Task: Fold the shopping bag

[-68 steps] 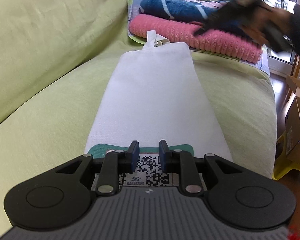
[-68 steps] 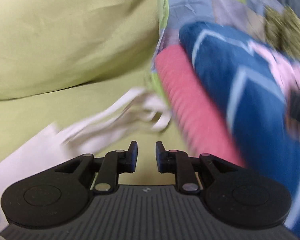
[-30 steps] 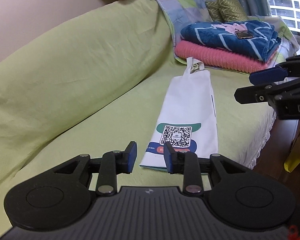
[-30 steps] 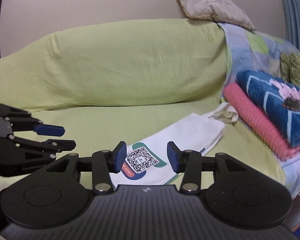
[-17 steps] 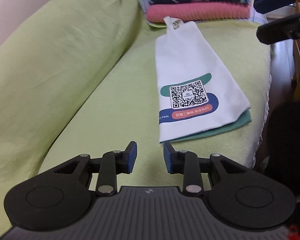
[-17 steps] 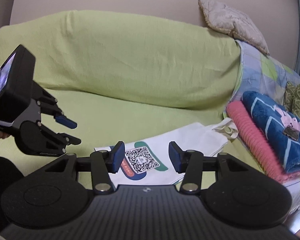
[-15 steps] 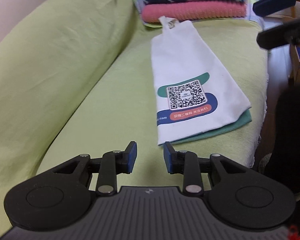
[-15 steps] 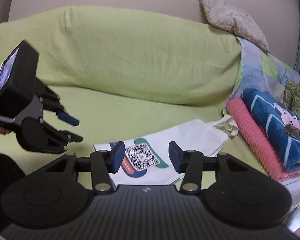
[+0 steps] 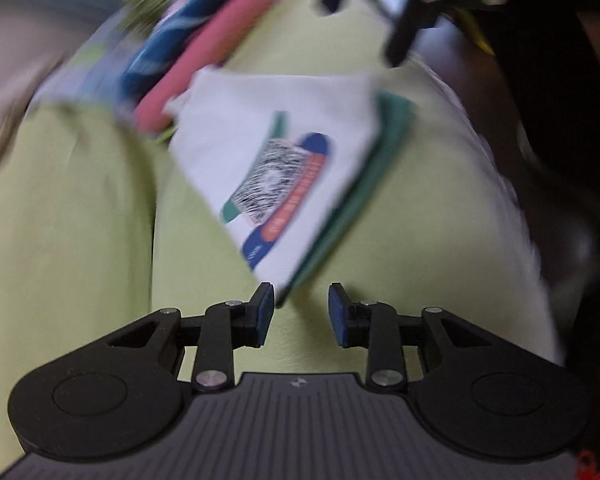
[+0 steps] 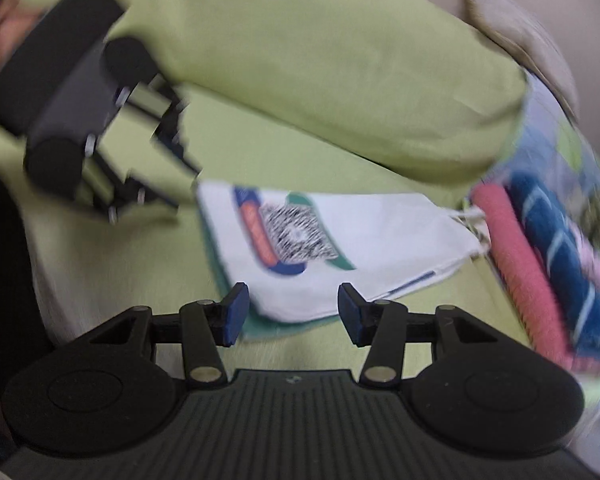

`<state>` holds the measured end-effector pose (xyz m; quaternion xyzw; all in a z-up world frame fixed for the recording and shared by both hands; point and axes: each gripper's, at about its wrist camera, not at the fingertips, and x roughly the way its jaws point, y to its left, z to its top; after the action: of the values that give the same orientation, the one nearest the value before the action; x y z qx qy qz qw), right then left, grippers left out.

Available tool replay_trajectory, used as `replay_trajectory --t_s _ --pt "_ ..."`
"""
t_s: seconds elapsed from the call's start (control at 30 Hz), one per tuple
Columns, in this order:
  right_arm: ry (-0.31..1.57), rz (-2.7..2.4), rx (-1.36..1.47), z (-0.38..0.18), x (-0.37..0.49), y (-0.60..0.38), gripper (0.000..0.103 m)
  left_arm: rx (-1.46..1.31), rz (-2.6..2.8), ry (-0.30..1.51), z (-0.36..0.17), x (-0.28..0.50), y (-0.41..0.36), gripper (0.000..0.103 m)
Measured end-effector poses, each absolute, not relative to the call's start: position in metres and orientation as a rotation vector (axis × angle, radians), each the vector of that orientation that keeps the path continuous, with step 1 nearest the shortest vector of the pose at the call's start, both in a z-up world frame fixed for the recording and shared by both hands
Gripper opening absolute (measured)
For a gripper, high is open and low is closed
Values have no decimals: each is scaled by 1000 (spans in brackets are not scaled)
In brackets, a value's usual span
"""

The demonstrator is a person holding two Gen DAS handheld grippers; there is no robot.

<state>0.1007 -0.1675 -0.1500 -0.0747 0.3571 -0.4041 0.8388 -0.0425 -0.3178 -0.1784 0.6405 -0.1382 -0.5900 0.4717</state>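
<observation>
A white shopping bag [image 9: 300, 128] with a QR-code print lies flat on the lime-green sofa seat [image 9: 80, 220], folded lengthwise, with a green layer showing under its printed end. My left gripper [image 9: 301, 310] hovers just short of the bag's near corner. Its jaws are opening and nothing is between the pads. The right wrist view shows the bag [image 10: 380, 232] with my right gripper [image 10: 293, 314] open and low over its other printed-end corner, which lies below the pads, not gripped. Each gripper shows in the other's view: the right gripper [image 9: 362, 30] and the left gripper [image 10: 182, 188]. Both views are blurred.
Folded pink and blue blankets [image 9: 204, 60] are stacked past the bag's handle end, also seen as the blankets [image 10: 540, 260]. The sofa backrest [image 10: 340, 80] rises behind, with a beige cushion [image 10: 520, 48] on top. A person's dark clothing [image 9: 560, 120] is at the sofa's front edge.
Both grippers have dropped toward the bag's printed end and rolled, so the bag now sits slanted and close in each view. The bag itself has not moved.
</observation>
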Motion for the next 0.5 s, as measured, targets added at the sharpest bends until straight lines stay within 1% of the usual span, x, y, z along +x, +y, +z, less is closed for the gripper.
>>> replay_trajectory --t_s 0.1,0.2,0.27,0.37,0.4,0.43,0.5 --pt "805 -820 -359 -179 113 -157 45 1652 -1410 -485 -195 -40 -320 41" --pt "822 -779 -500 -201 120 -150 53 1701 -1409 -596 -207 -34 -323 41" --pt "825 -765 -563 -213 123 -149 54 1719 -1418 -669 -212 -30 -325 40" --pt "831 -770 -623 -227 126 -152 47 1722 -1426 -750 -220 -26 -327 40" --pt "825 -776 -637 -230 126 -154 45 1722 -1429 -774 -222 -24 -328 38" --pt "815 -783 -652 -232 126 -155 43 1722 -1433 -796 -224 -22 -330 35" --pt "808 -790 -697 -238 126 -156 40 1720 -1439 -840 -228 -17 -333 33"
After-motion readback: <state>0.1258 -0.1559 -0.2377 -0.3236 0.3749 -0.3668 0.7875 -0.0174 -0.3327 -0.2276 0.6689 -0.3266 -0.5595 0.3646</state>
